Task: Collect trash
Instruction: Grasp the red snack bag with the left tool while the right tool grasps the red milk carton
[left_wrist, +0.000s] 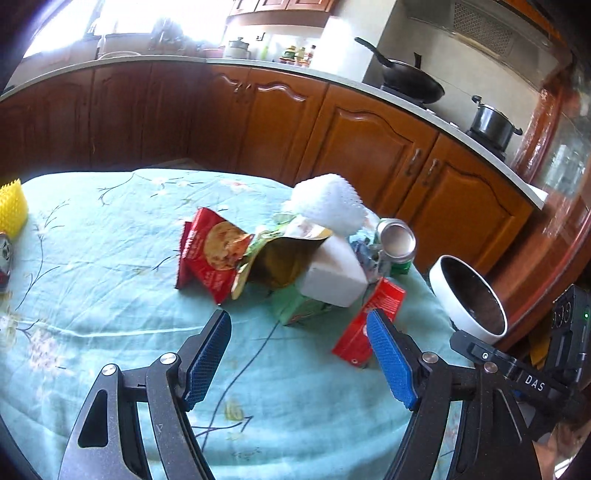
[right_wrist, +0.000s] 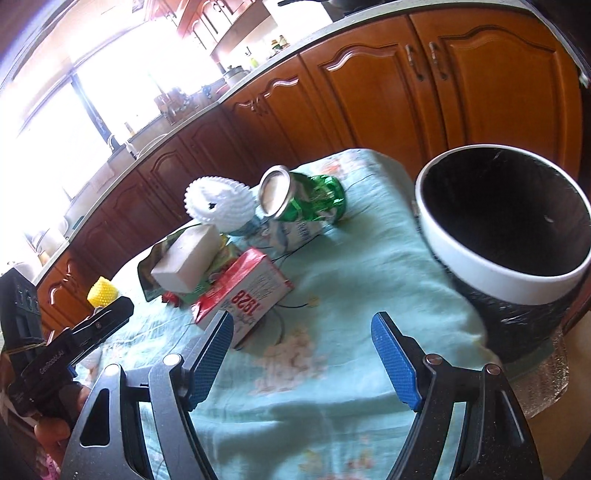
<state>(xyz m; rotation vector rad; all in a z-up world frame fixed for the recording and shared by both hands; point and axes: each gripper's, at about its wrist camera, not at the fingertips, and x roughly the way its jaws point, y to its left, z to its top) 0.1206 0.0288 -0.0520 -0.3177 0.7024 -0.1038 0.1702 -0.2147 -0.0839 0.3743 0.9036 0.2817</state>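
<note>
A heap of trash lies on the light-green tablecloth: a red cookie wrapper, a gold-lined torn bag, a white block, a green carton, a red box, a crushed green can and white foam netting. My left gripper is open and empty just short of the heap. My right gripper is open and empty over the cloth, with the red box, the can and the white-rimmed black bin ahead.
The bin stands at the table's right edge. A yellow spiky object and a small can sit at the far left. Wooden kitchen cabinets run behind the table, close to its far edge.
</note>
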